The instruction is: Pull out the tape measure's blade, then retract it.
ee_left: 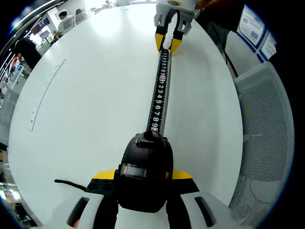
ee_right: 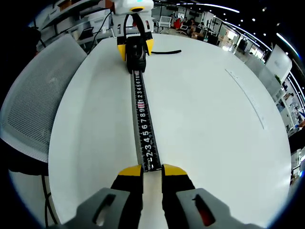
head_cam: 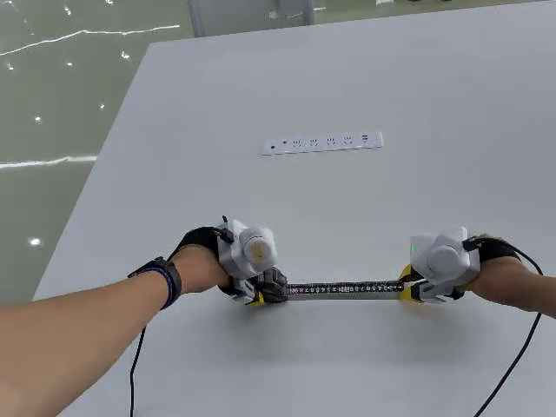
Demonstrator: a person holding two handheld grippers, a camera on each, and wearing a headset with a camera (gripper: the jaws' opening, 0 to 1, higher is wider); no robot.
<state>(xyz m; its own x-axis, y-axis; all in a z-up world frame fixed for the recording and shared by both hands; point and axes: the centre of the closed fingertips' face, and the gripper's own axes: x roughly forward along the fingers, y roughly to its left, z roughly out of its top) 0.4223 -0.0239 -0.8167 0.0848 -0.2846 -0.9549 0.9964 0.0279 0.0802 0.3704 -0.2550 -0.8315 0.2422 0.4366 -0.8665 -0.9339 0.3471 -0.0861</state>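
A black tape measure case (ee_left: pixel 144 174) sits between my left gripper's (ee_left: pixel 143 174) yellow-tipped jaws, which are shut on it; in the head view the case (head_cam: pixel 269 286) lies low on the white table under the left gripper (head_cam: pixel 258 294). The numbered blade (head_cam: pixel 344 288) runs out to the right, flat along the table. Its end (ee_right: pixel 151 168) is pinched by my right gripper (ee_right: pixel 152 170), whose yellow fingertips (ee_right: pixel 129 171) stand close together on it. From the left gripper view the blade (ee_left: pixel 159 90) stretches away to the right gripper (ee_left: pixel 167 44). The right gripper view looks along the blade (ee_right: pixel 142 119) to the case (ee_right: pixel 135 53).
A white power strip (head_cam: pixel 322 142) lies further back on the table (head_cam: pixel 365 78). A grey mesh chair (ee_left: pixel 267 138) stands beside the table's near edge. Black cables (head_cam: pixel 512 356) trail from both hands. The floor drops away beyond the table's left edge.
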